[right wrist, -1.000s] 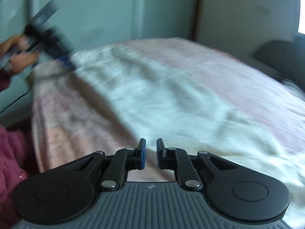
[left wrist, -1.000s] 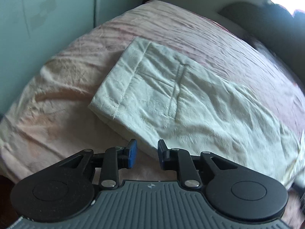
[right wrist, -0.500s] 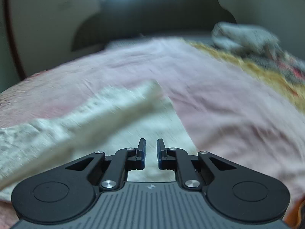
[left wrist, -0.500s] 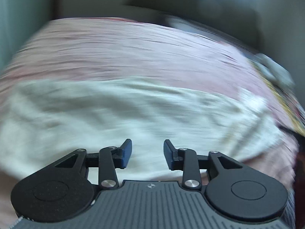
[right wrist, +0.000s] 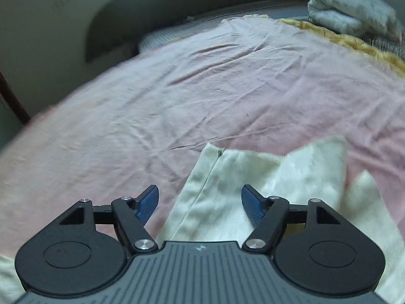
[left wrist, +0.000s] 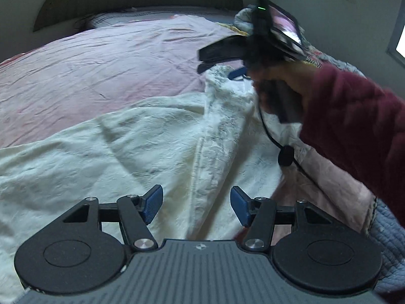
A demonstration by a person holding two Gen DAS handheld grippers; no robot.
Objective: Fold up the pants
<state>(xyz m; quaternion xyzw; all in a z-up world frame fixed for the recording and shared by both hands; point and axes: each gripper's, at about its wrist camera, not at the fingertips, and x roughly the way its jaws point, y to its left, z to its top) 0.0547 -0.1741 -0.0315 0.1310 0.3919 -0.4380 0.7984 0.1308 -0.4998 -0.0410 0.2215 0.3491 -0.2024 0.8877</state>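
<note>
The cream pants (left wrist: 157,147) lie spread on the pink bedsheet (left wrist: 101,63), with the left gripper (left wrist: 196,205) and the right gripper (right wrist: 200,204) both hovering above the pants, jaws spread apart after just opening, blue pads (left wrist: 152,204) clamping no fabric.

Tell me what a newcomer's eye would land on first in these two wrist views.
The cream pants spread across the pink bedsheet dominate the left wrist view, a seam running up between the open left gripper. At upper right a hand in a maroon sleeve holds the right gripper over the pants' far end. In the right wrist view, that gripper's jaws have just been opening and stand wide above the cloth's edge, with a bundled blanket at the bed's far corner.
</note>
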